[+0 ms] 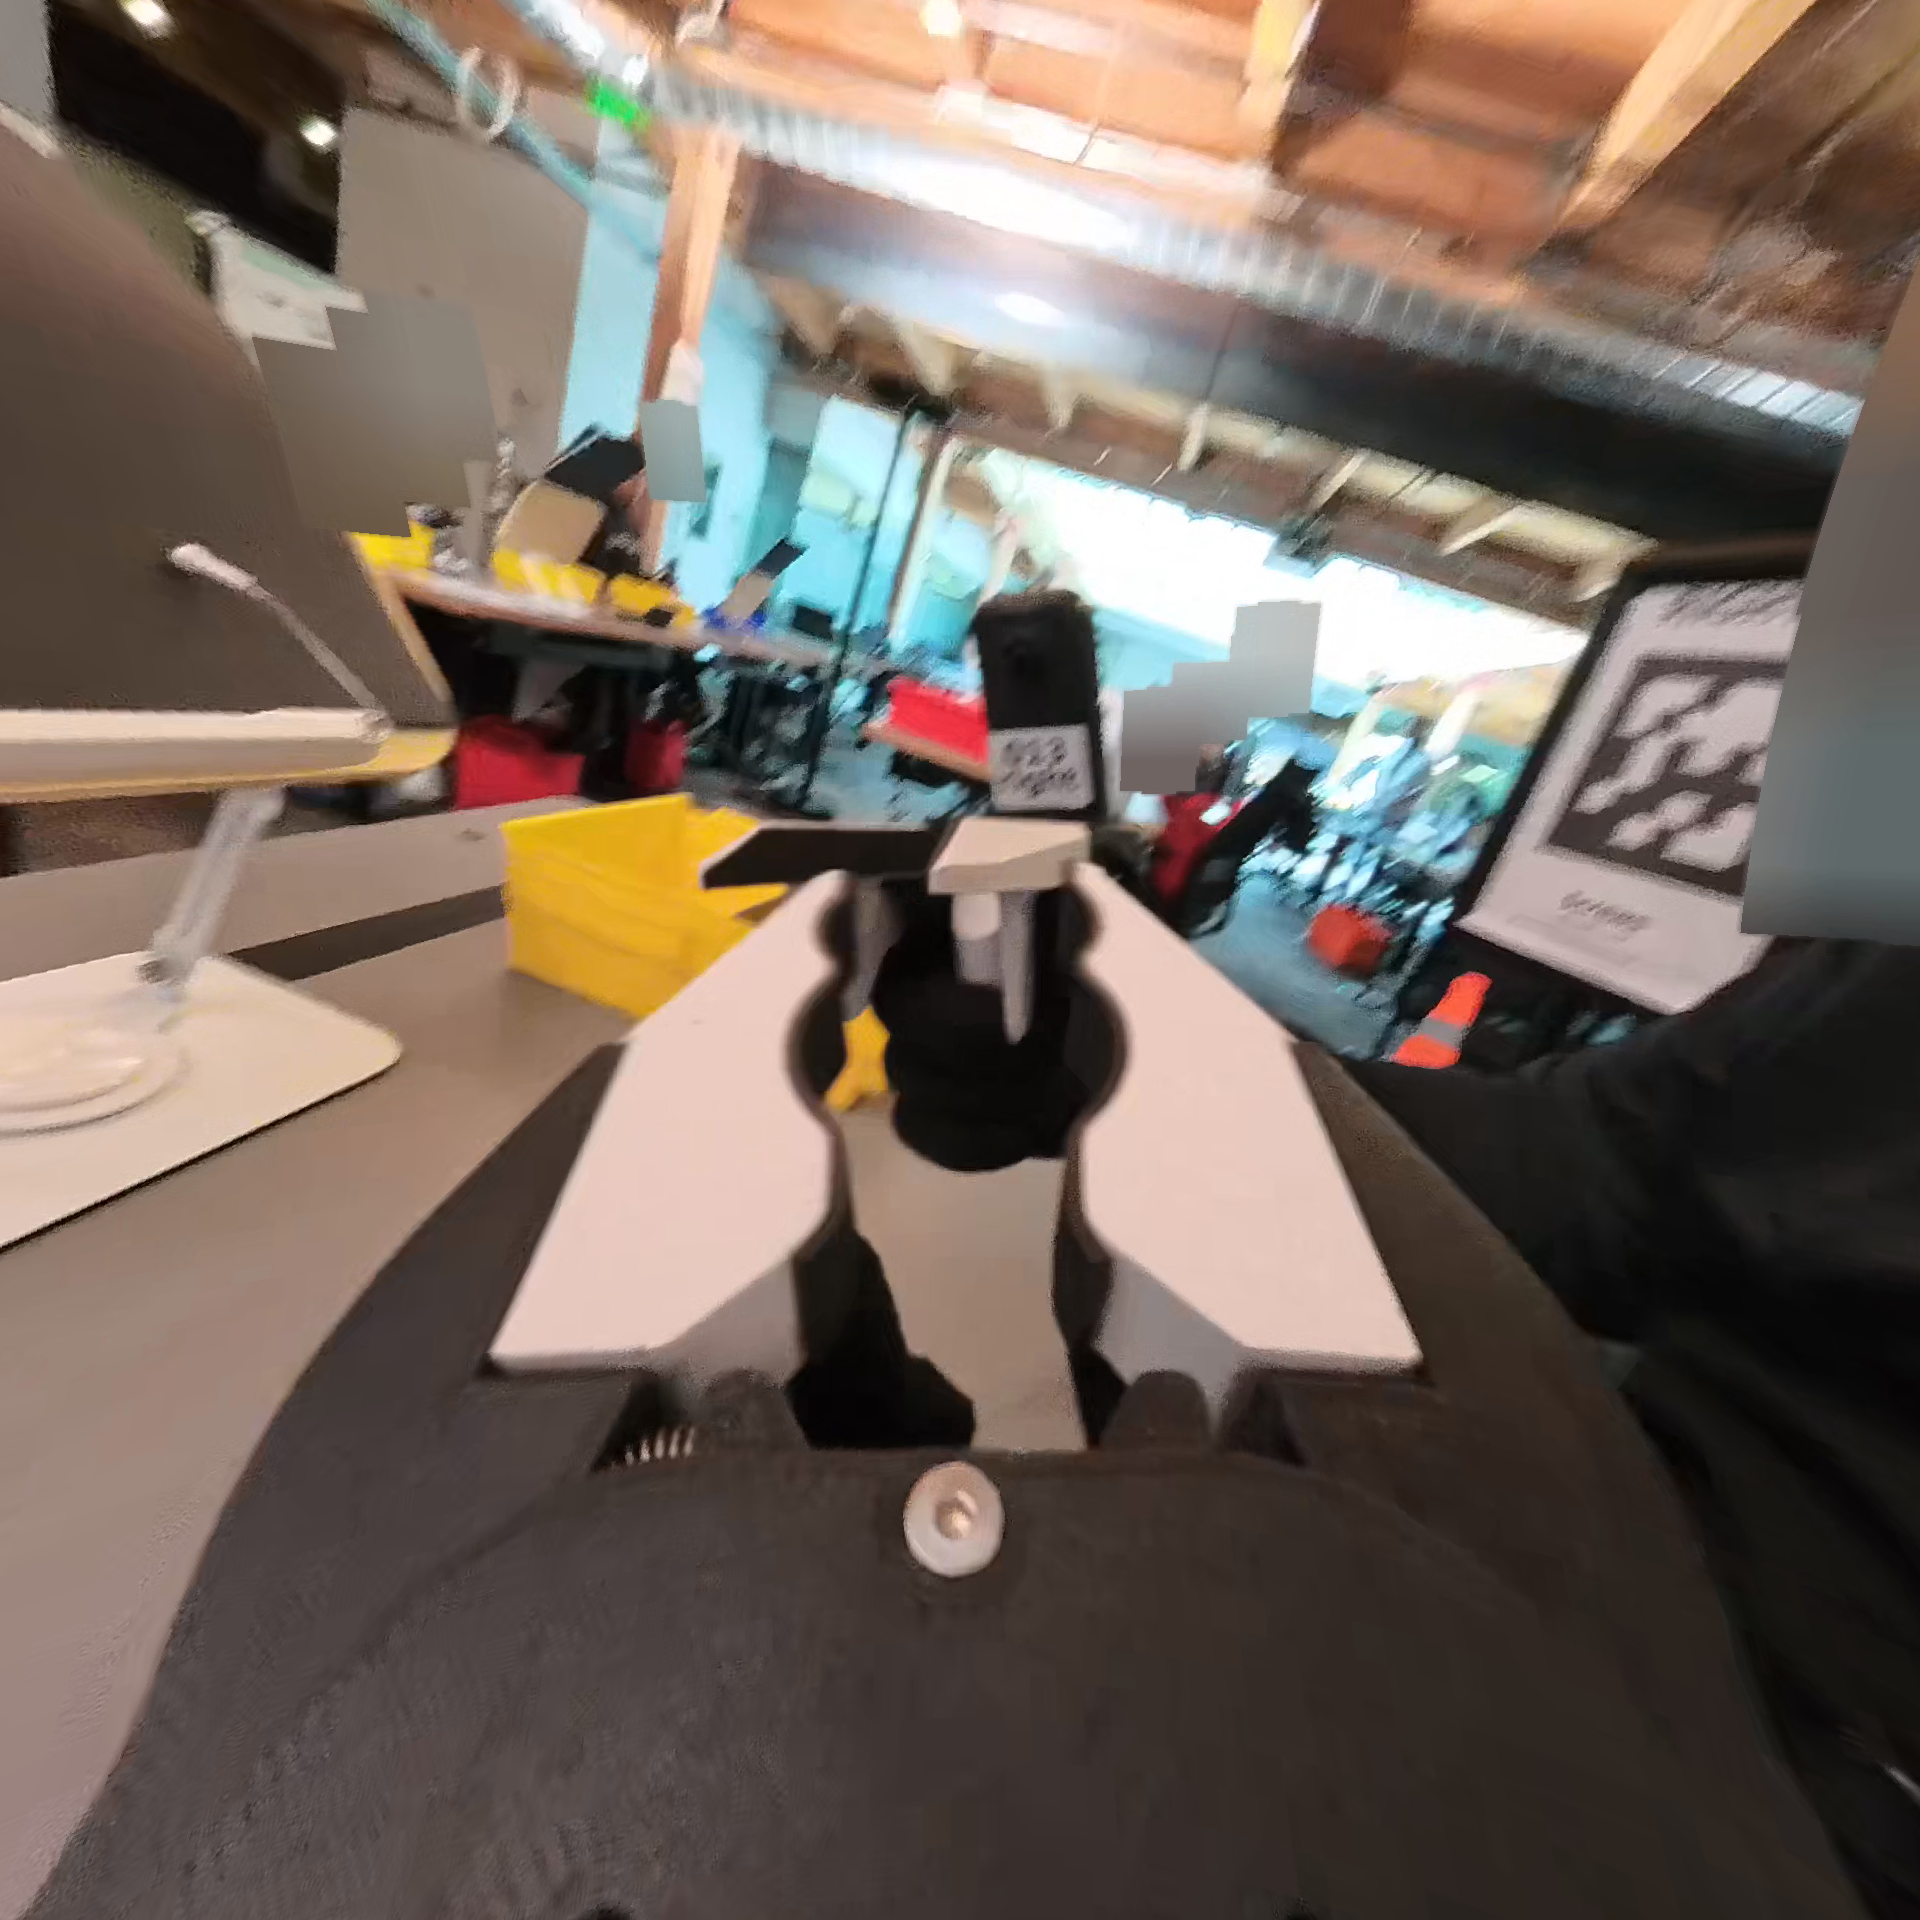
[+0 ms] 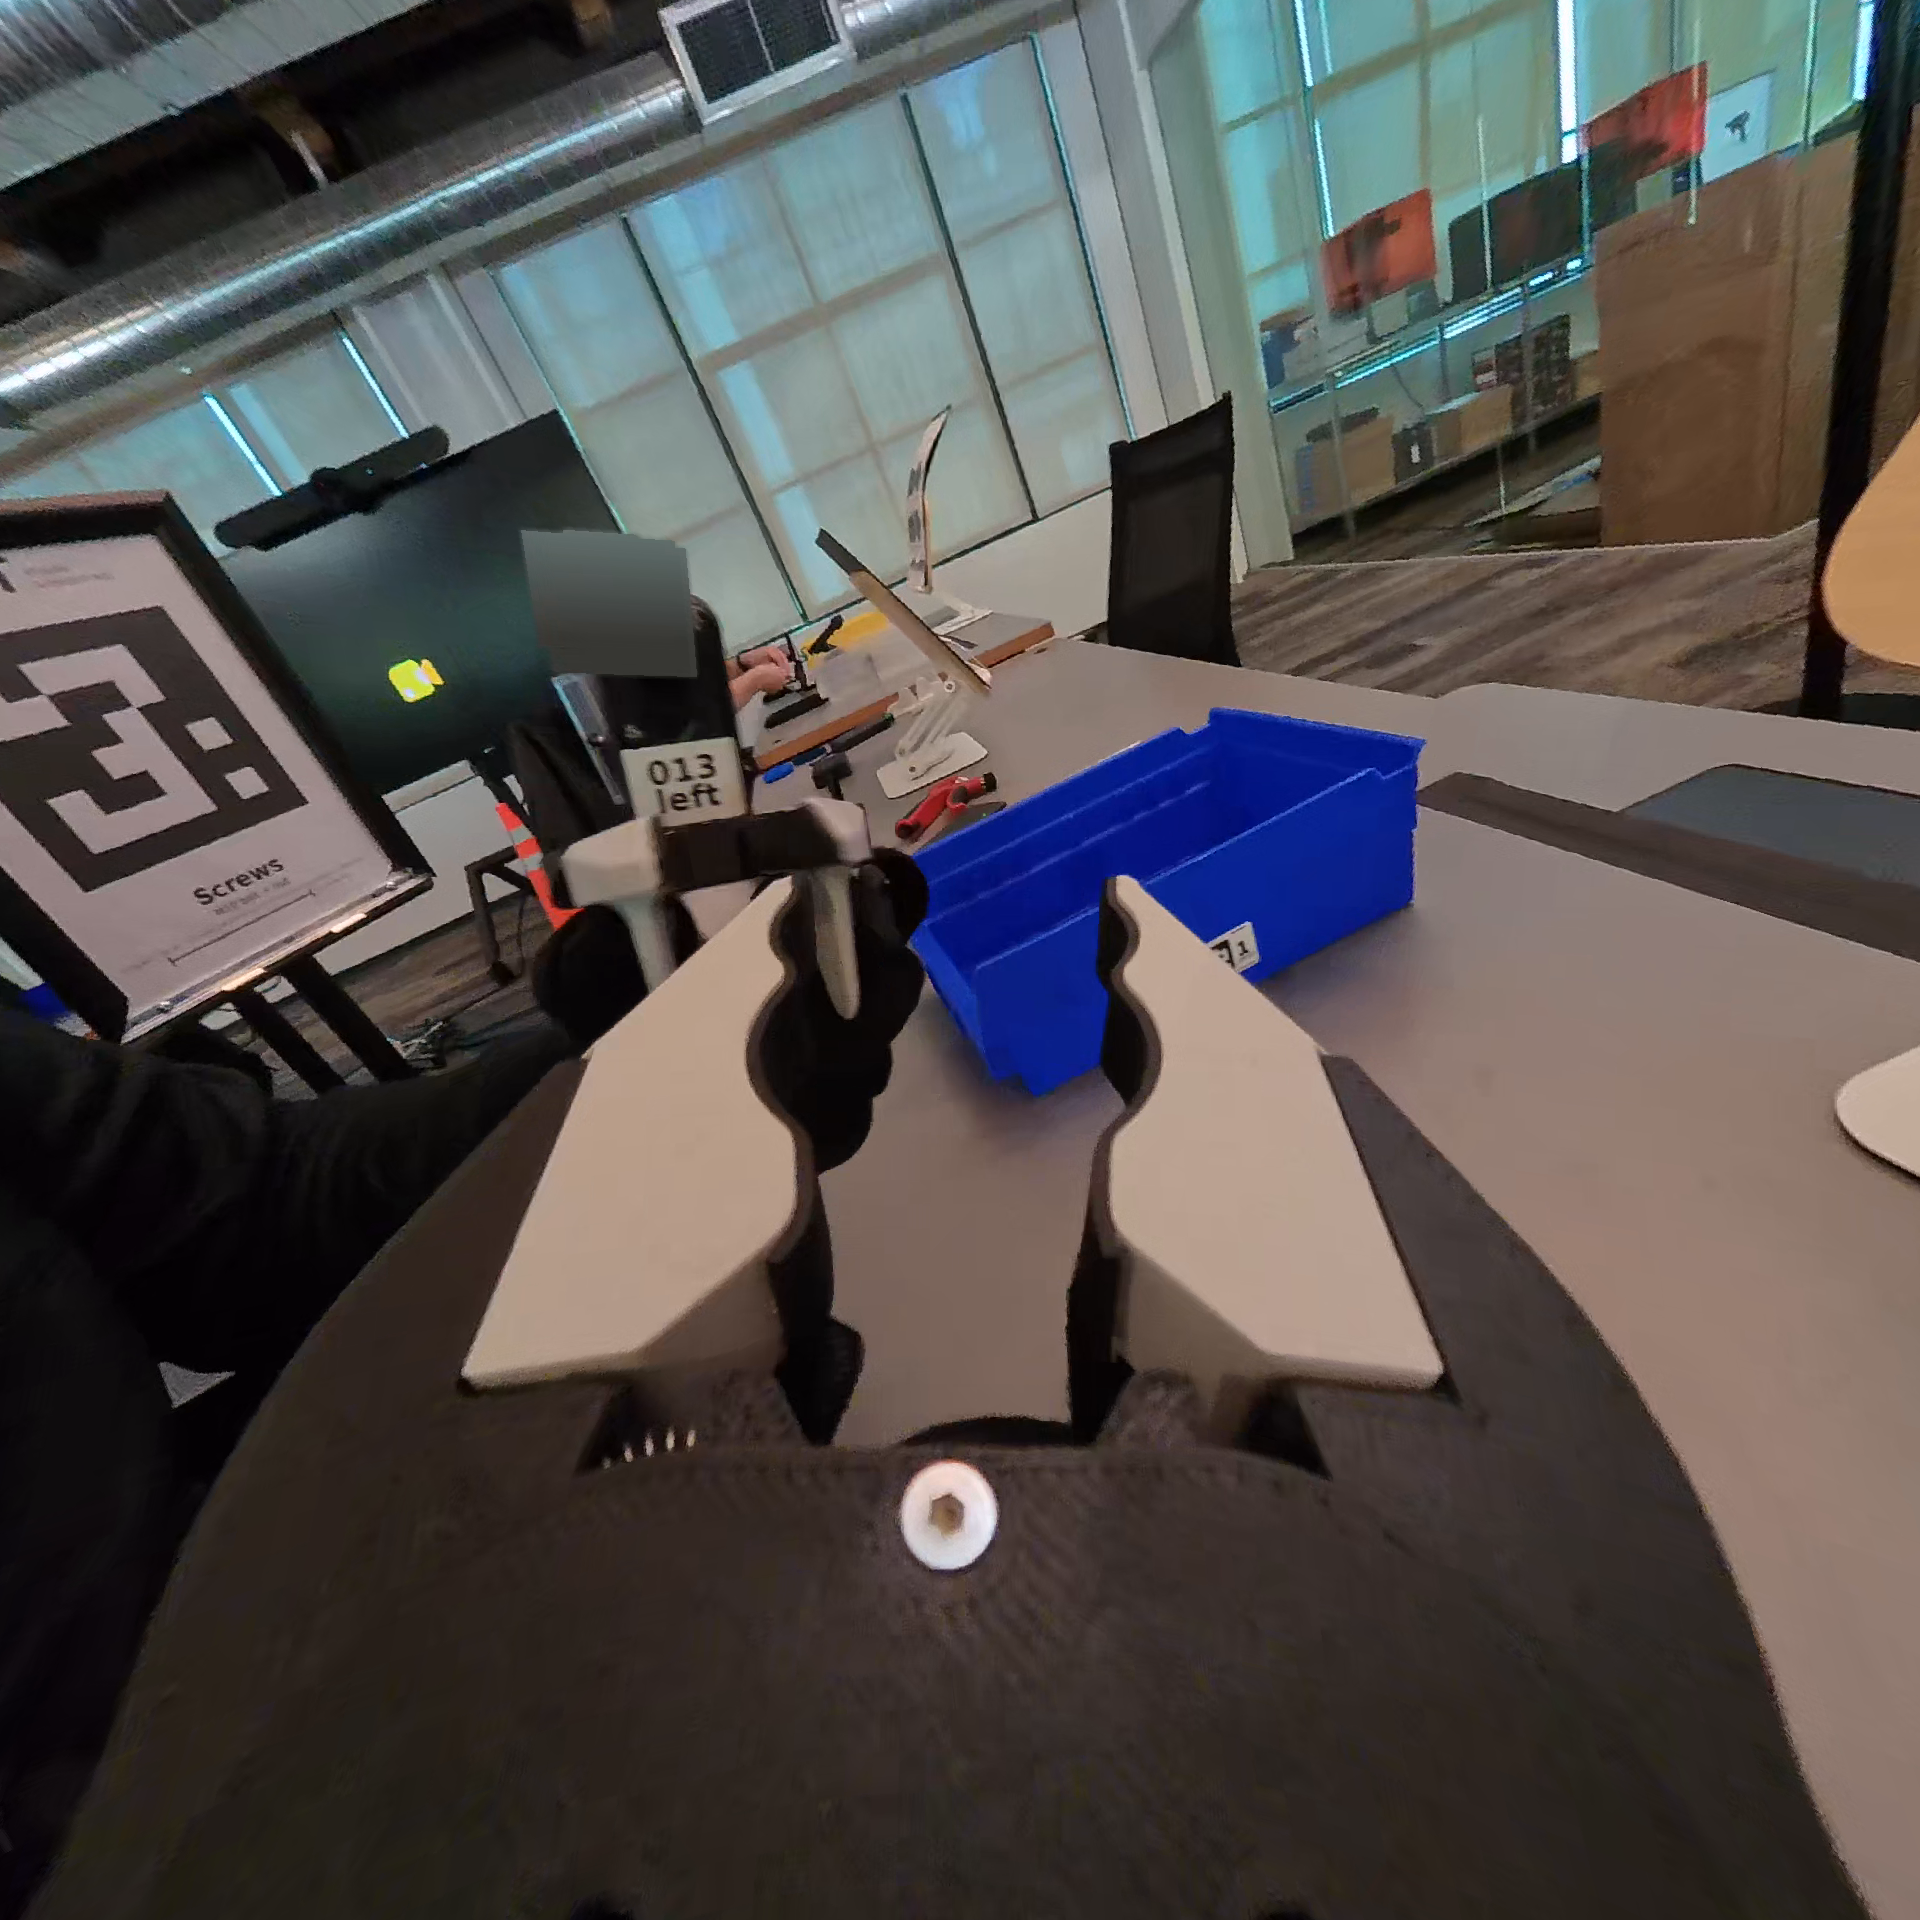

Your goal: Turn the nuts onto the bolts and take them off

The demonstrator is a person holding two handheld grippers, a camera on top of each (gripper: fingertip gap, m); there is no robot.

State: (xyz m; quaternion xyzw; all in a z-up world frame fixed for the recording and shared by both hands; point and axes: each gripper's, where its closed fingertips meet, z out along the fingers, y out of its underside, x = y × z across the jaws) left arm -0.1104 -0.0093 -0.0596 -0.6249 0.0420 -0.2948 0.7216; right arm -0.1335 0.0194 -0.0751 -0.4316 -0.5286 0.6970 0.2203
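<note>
No nut or bolt shows clearly in either view. My left gripper (image 1: 956, 894) is open and empty, held above the grey table (image 1: 312, 1299). Past its tips, the right gripper (image 1: 940, 961) hangs fingers-down in a black-gloved hand (image 1: 987, 1081). A small yellow piece (image 1: 857, 1070) lies on the table under it, too blurred to identify. My right gripper (image 2: 951, 904) is open and empty above the table (image 2: 1558, 1039). The left gripper (image 2: 743, 935) shows just left of its tips, also open, in a black-gloved hand (image 2: 831, 1060).
A yellow bin (image 1: 613, 894) stands on the table ahead left. A blue bin (image 2: 1195, 883) stands ahead right. A white-based stand (image 1: 208, 1029) is at the left. A patterned sign on an easel (image 2: 156, 727) stands beside the table. A dark sleeve (image 2: 156, 1195) crosses at the left.
</note>
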